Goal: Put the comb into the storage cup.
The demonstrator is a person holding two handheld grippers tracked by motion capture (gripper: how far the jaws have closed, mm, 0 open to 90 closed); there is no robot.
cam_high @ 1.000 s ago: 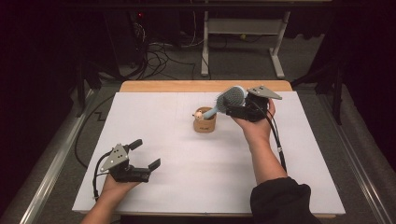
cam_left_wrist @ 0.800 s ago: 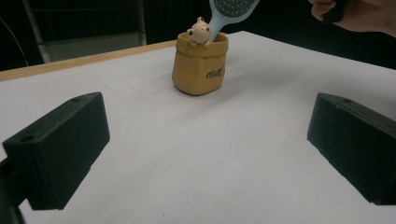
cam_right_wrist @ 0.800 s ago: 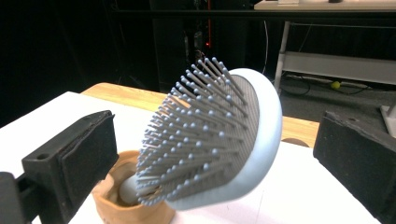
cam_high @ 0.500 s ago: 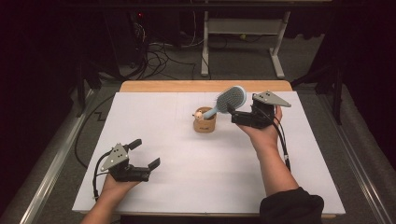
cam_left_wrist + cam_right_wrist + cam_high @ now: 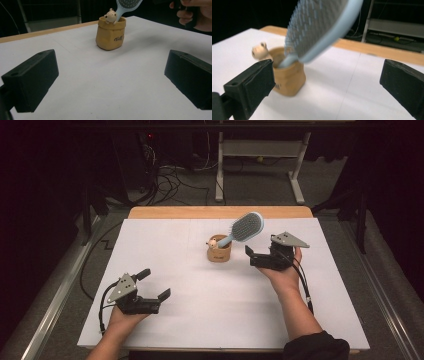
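Spreading across the scene, the white table [image 5: 200,320] carries a tan holder [image 5: 219,254] at its far middle, a blue hairbrush [image 5: 243,228] leaning out of it to the right. The right gripper [image 5: 256,256], jaws wide and empty, sits just right of the holder; the left gripper [image 5: 153,285], also spread empty, rests near left. The top-heavy brush could tip the light holder if a jaw nudges it

A tan pot [image 5: 219,254] stands on the white desk [image 5: 200,320] near the middle of its far edge, with a light blue hairbrush [image 5: 241,230] leaning out of it, head up toward the right. The right claw [image 5: 257,257] sits just beside the pot, jaws apart, holding nothing. The left claw [image 5: 154,285] hovers near the near left corner, jaws apart.
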